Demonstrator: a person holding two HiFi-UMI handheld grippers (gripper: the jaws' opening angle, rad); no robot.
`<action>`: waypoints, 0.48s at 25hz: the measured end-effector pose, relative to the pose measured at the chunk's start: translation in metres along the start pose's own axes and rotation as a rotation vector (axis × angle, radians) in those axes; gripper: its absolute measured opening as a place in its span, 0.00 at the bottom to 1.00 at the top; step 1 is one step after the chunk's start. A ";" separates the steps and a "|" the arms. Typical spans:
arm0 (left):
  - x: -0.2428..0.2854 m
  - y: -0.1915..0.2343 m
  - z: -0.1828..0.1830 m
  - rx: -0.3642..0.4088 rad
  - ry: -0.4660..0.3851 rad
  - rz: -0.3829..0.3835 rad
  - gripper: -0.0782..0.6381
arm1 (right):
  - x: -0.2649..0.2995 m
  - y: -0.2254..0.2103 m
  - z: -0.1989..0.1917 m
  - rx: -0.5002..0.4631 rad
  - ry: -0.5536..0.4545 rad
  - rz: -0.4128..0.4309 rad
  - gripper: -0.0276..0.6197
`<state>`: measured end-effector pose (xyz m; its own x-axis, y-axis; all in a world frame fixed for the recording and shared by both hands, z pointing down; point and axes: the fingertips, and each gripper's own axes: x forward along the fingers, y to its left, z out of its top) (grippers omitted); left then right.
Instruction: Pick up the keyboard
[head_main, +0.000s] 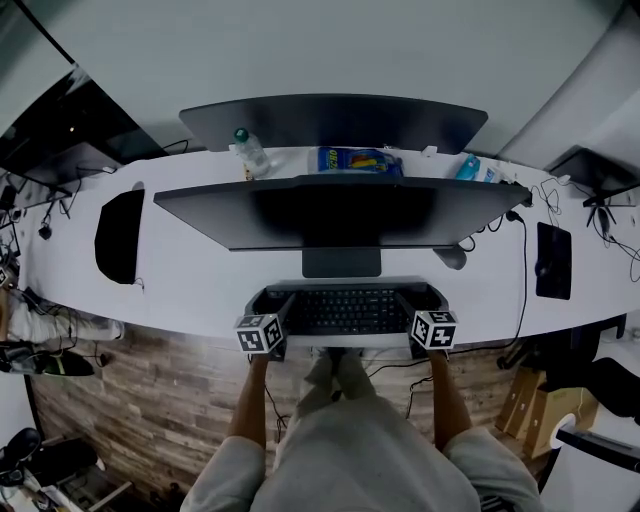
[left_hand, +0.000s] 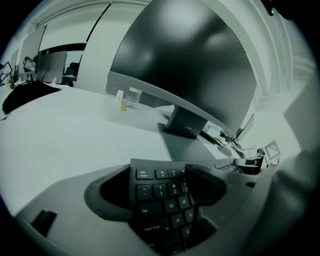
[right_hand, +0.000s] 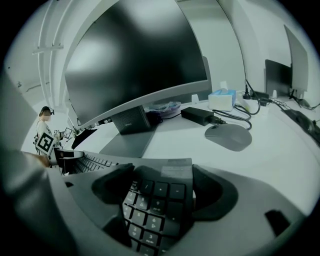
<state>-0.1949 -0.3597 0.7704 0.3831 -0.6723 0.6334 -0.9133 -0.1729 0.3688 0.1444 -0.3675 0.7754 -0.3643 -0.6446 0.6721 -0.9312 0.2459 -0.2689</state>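
Two grippers, one keyboard. The keyboard lies along the worktop's near edge, about mid-length, just before the monitor foot. Its long axis runs left-right, parallel to that edge. The left gripper is at its left end and the right gripper at its right end. Each is equally near its own end, and both point away from the person, across the long axis.

Left gripper view: jaws apart, the esc/tab end of the keyboard between them. The outer jaw is just beside the end edge; the inner jaw sits over the keys, some way in.

Right gripper view: the mirror of that. Jaws apart, numpad end between them, outer jaw against the right end edge, inner jaw above the keys.

Neither pair pinches the board's thickness. Whether the inner jaws touch the keys, cannot tell.

Judgement: the lift probably turns on the two outer jaws bearing inward along the long axis, then both rising level. An uneven rise would tip the board. The keyboard looks flat on the worktop, so the lift is not yet begun.
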 end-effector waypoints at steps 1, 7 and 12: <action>-0.003 -0.001 0.002 0.001 -0.008 0.000 0.56 | -0.002 0.002 0.003 -0.005 -0.008 0.000 0.61; -0.026 -0.010 0.029 0.033 -0.090 -0.012 0.56 | -0.024 0.015 0.030 -0.036 -0.090 0.000 0.61; -0.048 -0.021 0.056 0.058 -0.159 -0.025 0.56 | -0.045 0.026 0.055 -0.059 -0.161 0.002 0.61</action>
<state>-0.2016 -0.3643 0.6936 0.3828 -0.7723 0.5070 -0.9121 -0.2287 0.3403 0.1376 -0.3721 0.7000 -0.3650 -0.7506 0.5508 -0.9309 0.2864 -0.2266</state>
